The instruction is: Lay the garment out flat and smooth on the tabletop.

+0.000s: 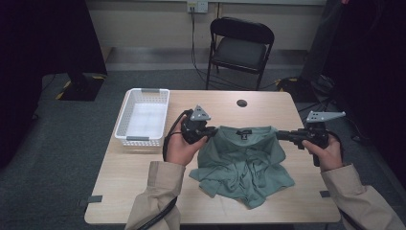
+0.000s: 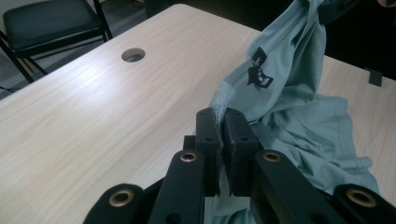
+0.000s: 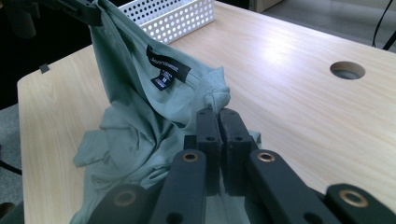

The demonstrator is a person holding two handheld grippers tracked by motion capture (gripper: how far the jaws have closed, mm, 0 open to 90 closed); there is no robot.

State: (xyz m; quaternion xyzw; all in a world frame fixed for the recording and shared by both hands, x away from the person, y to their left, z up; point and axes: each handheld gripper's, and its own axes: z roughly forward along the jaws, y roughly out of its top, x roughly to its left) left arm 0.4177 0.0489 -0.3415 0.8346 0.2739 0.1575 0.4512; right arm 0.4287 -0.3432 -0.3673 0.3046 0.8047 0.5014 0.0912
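A sage-green T-shirt (image 1: 242, 163) lies crumpled on the light wood table (image 1: 143, 182), its collar edge lifted and stretched between my two grippers. My left gripper (image 1: 209, 130) is shut on the shirt's left shoulder; in the left gripper view the green T-shirt (image 2: 299, 93) rises from the shut left gripper (image 2: 223, 122) toward the other hand. My right gripper (image 1: 279, 134) is shut on the right shoulder. In the right gripper view the cloth bunches at the right gripper (image 3: 218, 116), and the T-shirt's (image 3: 135, 93) black neck label (image 3: 168, 65) faces the camera.
A white perforated basket (image 1: 142, 117) stands empty at the table's left, close to my left hand. A round cable hole (image 1: 242, 103) sits near the far edge. A black folding chair (image 1: 242, 48) stands beyond the table. Bare tabletop lies in front of the shirt.
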